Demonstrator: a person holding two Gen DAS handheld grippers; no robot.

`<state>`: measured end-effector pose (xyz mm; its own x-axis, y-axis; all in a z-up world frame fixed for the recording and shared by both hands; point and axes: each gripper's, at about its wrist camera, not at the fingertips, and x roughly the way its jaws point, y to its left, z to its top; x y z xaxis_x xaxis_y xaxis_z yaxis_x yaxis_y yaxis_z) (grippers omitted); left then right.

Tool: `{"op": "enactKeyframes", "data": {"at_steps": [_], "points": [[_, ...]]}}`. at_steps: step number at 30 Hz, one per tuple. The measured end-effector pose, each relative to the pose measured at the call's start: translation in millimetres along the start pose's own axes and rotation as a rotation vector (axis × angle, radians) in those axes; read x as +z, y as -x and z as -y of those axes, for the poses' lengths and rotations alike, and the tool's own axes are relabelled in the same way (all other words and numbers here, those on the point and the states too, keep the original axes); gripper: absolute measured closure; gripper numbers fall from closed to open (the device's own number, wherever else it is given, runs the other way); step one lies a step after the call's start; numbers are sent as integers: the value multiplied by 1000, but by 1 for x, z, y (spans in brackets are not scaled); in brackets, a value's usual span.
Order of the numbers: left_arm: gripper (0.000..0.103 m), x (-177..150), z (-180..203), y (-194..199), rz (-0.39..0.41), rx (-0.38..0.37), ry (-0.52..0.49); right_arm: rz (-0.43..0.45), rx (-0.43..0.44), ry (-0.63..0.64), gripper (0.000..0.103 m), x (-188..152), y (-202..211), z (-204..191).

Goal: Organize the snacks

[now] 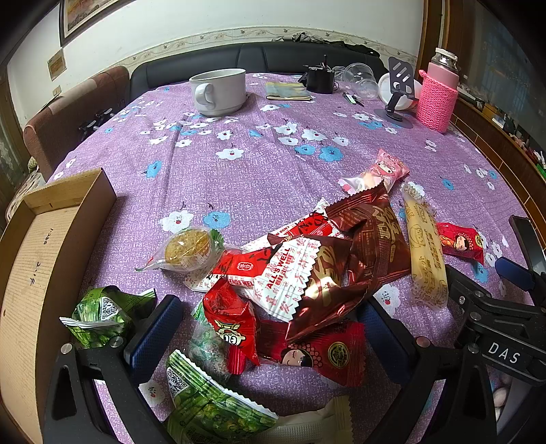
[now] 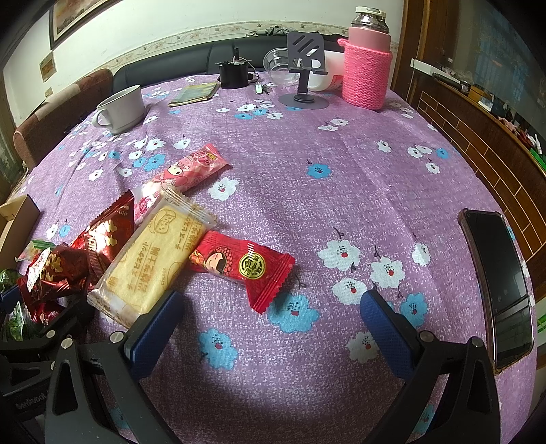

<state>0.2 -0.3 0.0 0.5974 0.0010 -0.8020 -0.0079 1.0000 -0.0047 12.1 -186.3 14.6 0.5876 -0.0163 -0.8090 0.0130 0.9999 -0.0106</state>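
Both tongs gape wide, holding nothing. In the left wrist view the left gripper (image 1: pixel 269 328) straddles the heap at lower centre — a red packet (image 1: pixel 320 351) lies right between its pads, long axis running left to right across the gap. The cardboard box (image 1: pixel 41 252) waits at the left edge of that frame. The right gripper (image 2: pixel 273 328) hovers over bare purple cloth (image 2: pixel 341 191); its nearest snack, a red sachet (image 2: pixel 242 266), sits just ahead and left, slanting down toward lower right. The left hand looks better placed.

Room: white wall (image 1: pixel 239 17), dark sofa (image 1: pixel 239 58) behind table.
Framed picture (image 1: pixel 88 13) upper left; possibly wood panelling (image 2: pixel 477 143) at right.
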Motion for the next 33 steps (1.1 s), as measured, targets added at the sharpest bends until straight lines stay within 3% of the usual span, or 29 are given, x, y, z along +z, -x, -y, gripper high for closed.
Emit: {"op": "enactKeyframes", "data": {"at_steps": [4,8,13,19,22,24,29,33], "points": [[0,-1,0,1,-6,-8,-5,-1,-4,-5,1,1,0,3],[0,-7,9,-2,-61,-60,-75,-7,2,1,1,-3,3,-1],[0,-6,3,6,-68,-61,-83,-62,0,-6,0,-7,7,1],[0,-13,-1,13,-70,-84,-113,-58,-2,0,0,-18,14,0],[6,-17,-14,27,-69,-163,-68,-59,-2,0,0,-21,17,-1],[6,-20,-31,49,-21,-226,-22,-62,2,5,0,-24,19,0],[6,-19,-72,106,173,-237,-7,-78,31,56,0,-42,32,3],[6,-19,-114,125,200,-228,67,-60,57,95,0,-56,40,6]]}}
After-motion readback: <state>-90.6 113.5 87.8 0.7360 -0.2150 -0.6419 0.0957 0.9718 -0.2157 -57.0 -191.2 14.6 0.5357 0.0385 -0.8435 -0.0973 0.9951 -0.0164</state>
